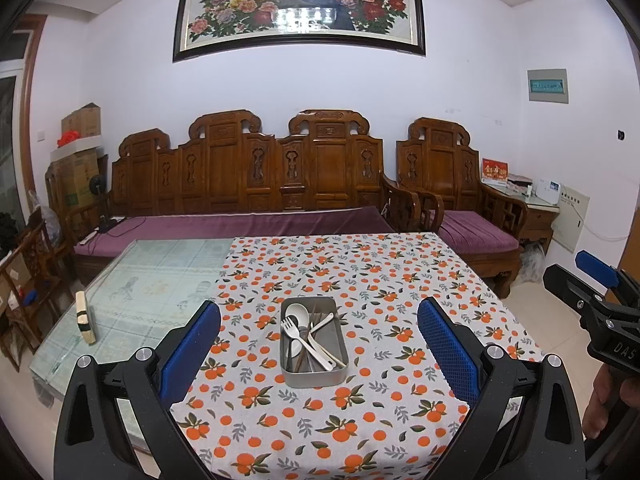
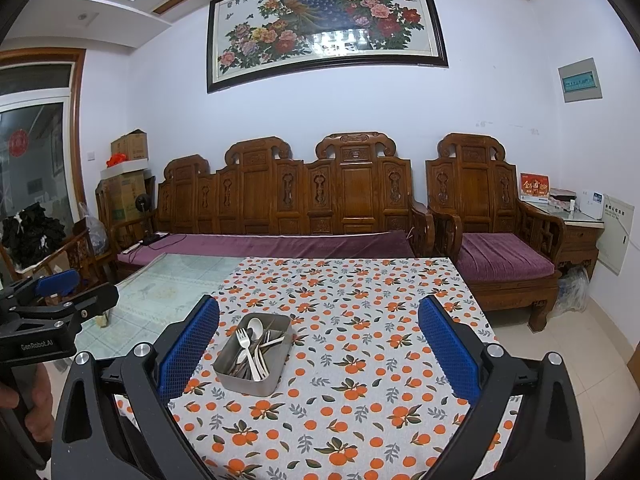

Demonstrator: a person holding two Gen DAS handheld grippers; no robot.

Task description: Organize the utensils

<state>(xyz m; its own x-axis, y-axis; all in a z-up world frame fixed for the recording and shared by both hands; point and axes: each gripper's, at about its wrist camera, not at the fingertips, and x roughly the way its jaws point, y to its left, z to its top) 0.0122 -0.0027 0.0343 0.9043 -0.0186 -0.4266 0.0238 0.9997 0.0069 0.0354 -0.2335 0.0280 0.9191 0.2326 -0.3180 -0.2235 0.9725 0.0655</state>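
Steel tin (image 1: 314,376) holding white forks, spoons and chopsticks sits mid-cloth on the orange-print tablecloth (image 1: 360,272), well in from every edge, with bare cloth all round it. Left gripper (image 1: 318,354) and right gripper (image 2: 319,350) hang short of the tin, both spread wide and holding nothing.

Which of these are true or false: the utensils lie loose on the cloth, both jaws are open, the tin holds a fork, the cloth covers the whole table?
1. The utensils lie loose on the cloth. False: they sit inside the metal tin.
2. Both grippers' jaws stand open. True: left gripper, right gripper.
3. The tin holds a white fork. True.
4. The orange-print cloth covers the whole table. False: the glass top shows bare on the left.
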